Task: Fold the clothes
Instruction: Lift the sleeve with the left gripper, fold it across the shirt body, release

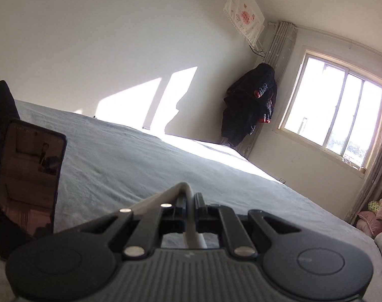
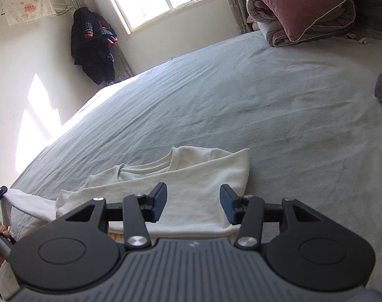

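On the grey bed (image 2: 266, 95), one white shirt (image 2: 191, 176), right gripper (image 2: 193, 201) jaws wide, left gripper (image 1: 189, 201) jaws pinching its cloth.

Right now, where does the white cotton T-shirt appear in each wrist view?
Left wrist: only a strip of the white cotton T-shirt, pinched in the shut left claw, bottom centre.
Right wrist: lower centre on the grey bed sheet, beyond the open right claw.
Shared landmark: dark hanging coat.

White T-shirt (image 2: 191, 188), crew-neck, lying on grey bedsheet (image 2: 266, 105) near its front edge, partly folded (one side turned over across the body, collar uncovered), one corner drawn out toward the left.
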The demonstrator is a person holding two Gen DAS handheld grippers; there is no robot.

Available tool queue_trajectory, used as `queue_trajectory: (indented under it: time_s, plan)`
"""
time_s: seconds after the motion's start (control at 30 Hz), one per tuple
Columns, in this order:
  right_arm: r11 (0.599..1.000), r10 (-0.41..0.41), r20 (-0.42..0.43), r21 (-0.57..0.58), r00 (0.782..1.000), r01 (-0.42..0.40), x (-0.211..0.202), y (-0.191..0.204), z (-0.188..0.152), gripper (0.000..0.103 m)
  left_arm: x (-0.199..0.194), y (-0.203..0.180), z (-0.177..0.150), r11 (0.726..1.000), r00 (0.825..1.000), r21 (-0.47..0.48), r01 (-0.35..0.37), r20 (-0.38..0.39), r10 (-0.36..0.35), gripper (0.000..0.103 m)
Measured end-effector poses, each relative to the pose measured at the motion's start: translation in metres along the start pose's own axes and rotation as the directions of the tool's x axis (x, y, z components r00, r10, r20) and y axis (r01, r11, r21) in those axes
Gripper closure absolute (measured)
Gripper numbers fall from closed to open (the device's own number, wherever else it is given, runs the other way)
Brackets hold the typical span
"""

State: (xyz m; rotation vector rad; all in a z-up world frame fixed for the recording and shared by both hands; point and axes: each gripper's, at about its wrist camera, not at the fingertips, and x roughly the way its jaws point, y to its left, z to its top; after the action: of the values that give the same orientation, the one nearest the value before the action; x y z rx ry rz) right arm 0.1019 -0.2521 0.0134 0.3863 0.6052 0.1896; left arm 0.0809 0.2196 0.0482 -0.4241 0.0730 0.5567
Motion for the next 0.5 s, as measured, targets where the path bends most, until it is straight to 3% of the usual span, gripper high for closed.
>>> queue_trajectory:
  time_s: [0.1, 0.17, 0.33, 0.5]
  plan:
    - [1.0, 0.01, 0.012, 0.013, 1.0, -0.01, -0.004, -0.001, 0.003, 0.052, -0.017, -0.026, 0.007, 0.989, 0.991, 0.078, 0.122, 0.038, -0.126, 0.097]
    - [1.0, 0.016, 0.017, 0.019, 1.0, -0.016, -0.006, -0.001, 0.004, 0.052, -0.027, -0.044, 0.009, 0.969, 0.976, 0.137, 0.208, 0.042, -0.215, 0.097]
    - [0.999, 0.026, 0.024, 0.031, 0.999, -0.027, -0.009, -0.002, 0.006, 0.052, -0.04, -0.089, -0.005, 0.87, 0.902, 0.246, 0.428, -0.048, -0.43, 0.097]
    - [0.999, 0.026, 0.026, 0.041, 0.999, -0.027, -0.009, -0.003, 0.007, 0.052, -0.045, -0.125, -0.036, 0.753, 0.812, 0.307, 0.582, -0.172, -0.557, 0.097]
